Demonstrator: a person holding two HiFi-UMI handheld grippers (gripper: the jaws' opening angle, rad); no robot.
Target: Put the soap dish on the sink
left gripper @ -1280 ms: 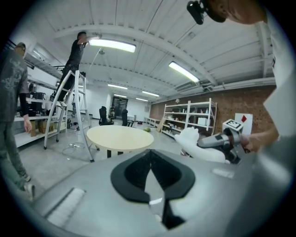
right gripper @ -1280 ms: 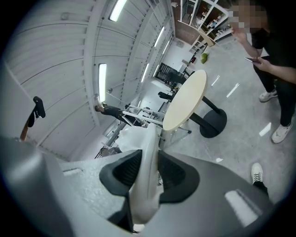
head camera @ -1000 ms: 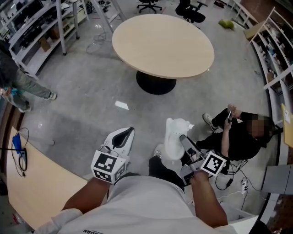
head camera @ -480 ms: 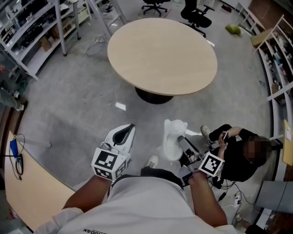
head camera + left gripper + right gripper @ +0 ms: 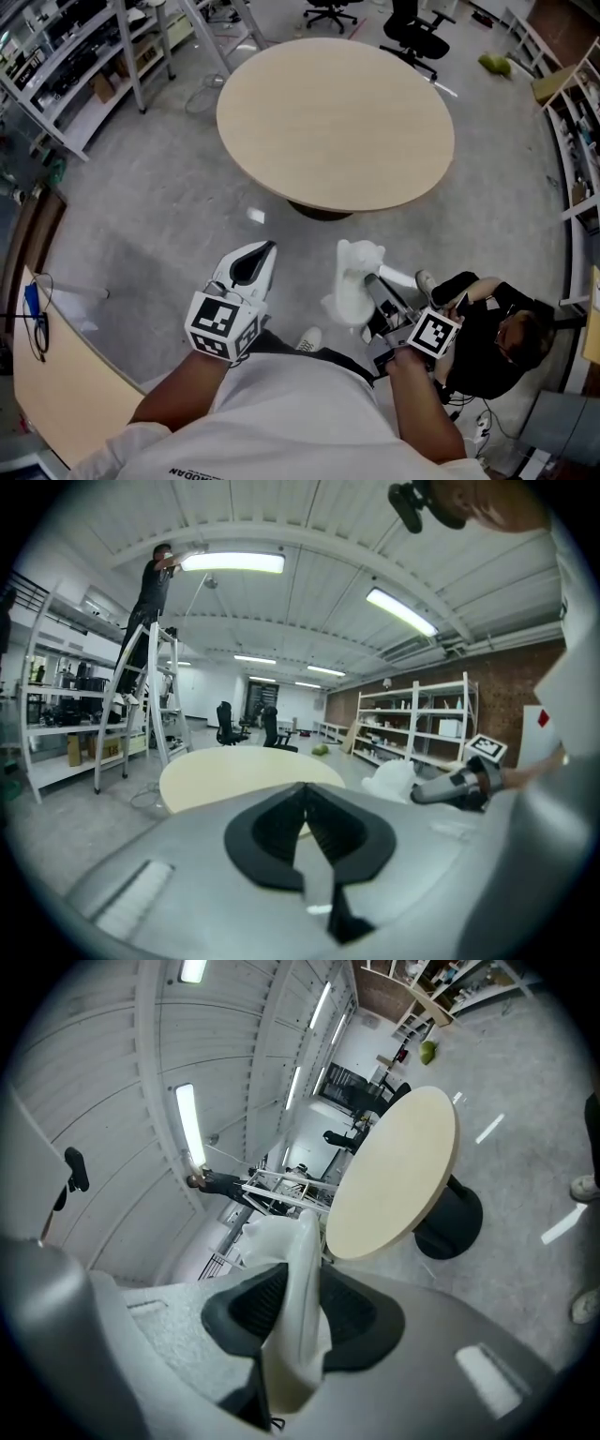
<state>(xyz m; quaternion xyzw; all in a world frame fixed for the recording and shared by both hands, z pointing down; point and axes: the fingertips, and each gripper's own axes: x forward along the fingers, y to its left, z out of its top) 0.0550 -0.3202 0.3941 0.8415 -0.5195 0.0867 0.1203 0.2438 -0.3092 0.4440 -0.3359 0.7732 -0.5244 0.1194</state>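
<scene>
The soap dish (image 5: 354,279) is a white, soft-looking moulded piece, held up edgewise over the floor. My right gripper (image 5: 372,284) is shut on it, and in the right gripper view the soap dish (image 5: 296,1274) stands pinched between the two black pads. The left gripper view shows the soap dish (image 5: 395,779) and the right gripper (image 5: 448,788) at the right. My left gripper (image 5: 263,250) is at the same height to the left, shut with nothing in it; its pads meet at the tip. No sink is in view.
A round beige table (image 5: 335,105) on a black foot stands ahead. A person (image 5: 489,330) sits on the floor at the right. A curved desk (image 5: 49,380) lies at the left, with shelves (image 5: 67,58) and office chairs (image 5: 413,24) beyond. Someone stands on a ladder (image 5: 142,682).
Both grippers have travelled forward toward the round table, the dish still in the right one. The seated person has slid back to the right, and the walker at the far left is gone from view.
</scene>
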